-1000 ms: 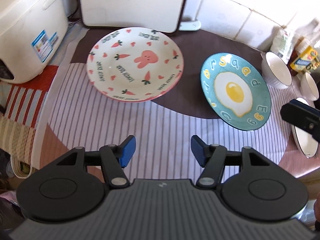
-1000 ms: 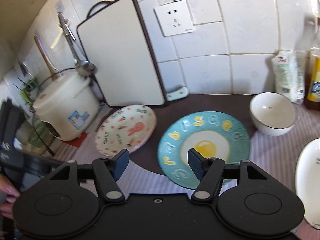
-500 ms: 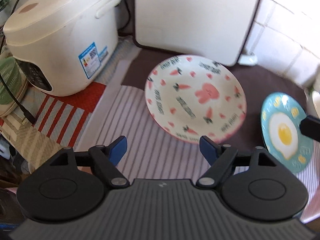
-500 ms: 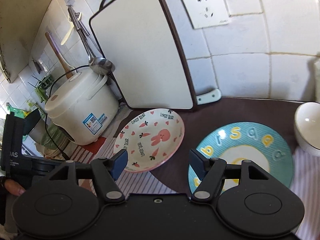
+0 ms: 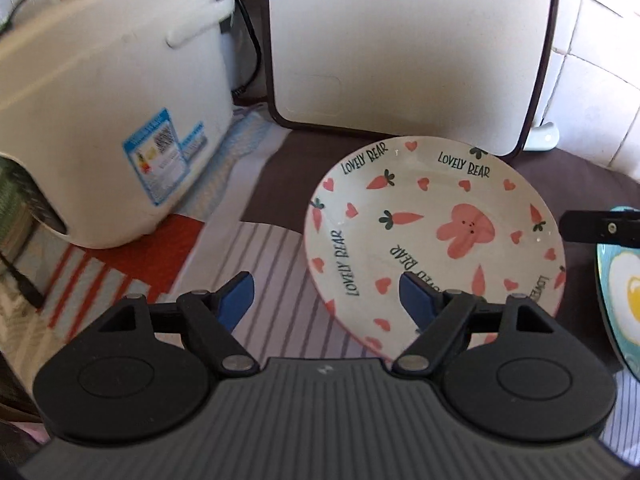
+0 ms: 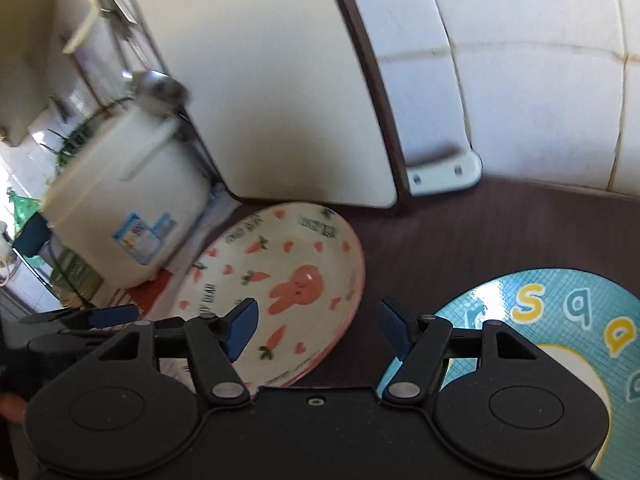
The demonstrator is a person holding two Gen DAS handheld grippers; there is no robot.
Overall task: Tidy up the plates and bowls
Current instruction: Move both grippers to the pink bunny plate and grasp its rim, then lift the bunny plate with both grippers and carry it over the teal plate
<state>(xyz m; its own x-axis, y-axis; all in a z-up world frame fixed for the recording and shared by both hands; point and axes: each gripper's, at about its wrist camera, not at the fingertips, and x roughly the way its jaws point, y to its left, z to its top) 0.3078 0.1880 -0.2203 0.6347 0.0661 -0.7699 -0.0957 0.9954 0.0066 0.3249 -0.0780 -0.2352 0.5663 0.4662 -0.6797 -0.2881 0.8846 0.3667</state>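
Note:
A white plate with a pink rabbit and carrots (image 5: 432,236) lies on the mat; it also shows in the right wrist view (image 6: 280,292). A teal plate with a fried egg (image 6: 560,340) lies to its right, its edge in the left wrist view (image 5: 624,296). My left gripper (image 5: 326,300) is open and empty, straddling the rabbit plate's near left rim. My right gripper (image 6: 316,328) is open and empty, straddling that plate's near right rim. The right gripper's finger (image 5: 600,229) shows at the left view's right edge.
A white rice cooker (image 5: 104,128) stands at the left. A white cutting board (image 5: 408,48) leans on the tiled wall behind the plates. The striped mat (image 5: 272,280) covers the counter. The left gripper (image 6: 80,320) shows low left in the right wrist view.
Both grippers have moved left and closer to the rabbit plate, which now fills more of each view. The bowls at the right have left view. Both stay open.

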